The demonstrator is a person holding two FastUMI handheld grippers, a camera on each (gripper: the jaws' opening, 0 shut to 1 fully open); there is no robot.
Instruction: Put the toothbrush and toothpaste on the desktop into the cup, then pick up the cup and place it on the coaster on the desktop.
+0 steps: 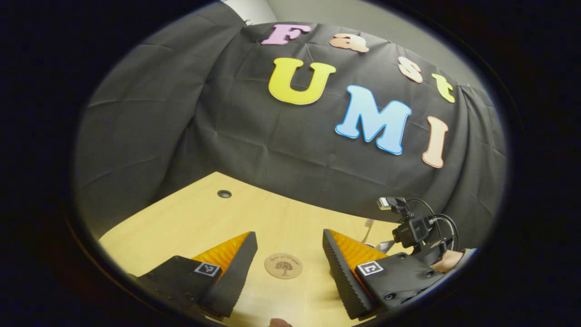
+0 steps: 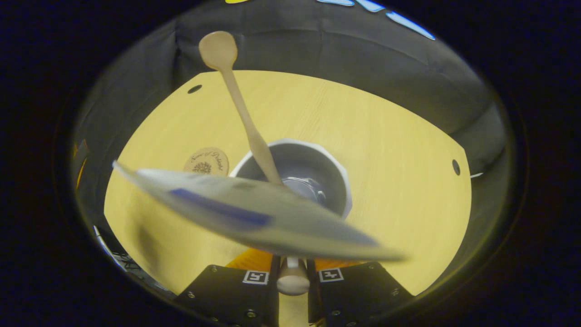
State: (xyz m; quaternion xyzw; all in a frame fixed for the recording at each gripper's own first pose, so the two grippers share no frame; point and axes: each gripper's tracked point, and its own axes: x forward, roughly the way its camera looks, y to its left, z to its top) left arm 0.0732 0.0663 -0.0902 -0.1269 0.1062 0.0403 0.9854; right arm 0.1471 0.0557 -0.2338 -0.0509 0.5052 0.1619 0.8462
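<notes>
The right tool (image 2: 292, 265) is clamped on the toothpaste (image 2: 254, 215), holding it blurred above the cup (image 2: 338, 175), where the toothbrush (image 2: 245, 113) already leans, beside the coaster (image 2: 206, 161) on the desk (image 2: 399, 150), while the left tool (image 1: 290, 265) hovers with fingers apart over the coaster.

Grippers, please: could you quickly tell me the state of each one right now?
Left tool: open, holding nothing, above the coaster.
Right tool: closed on the toothpaste, over the cup.
</notes>
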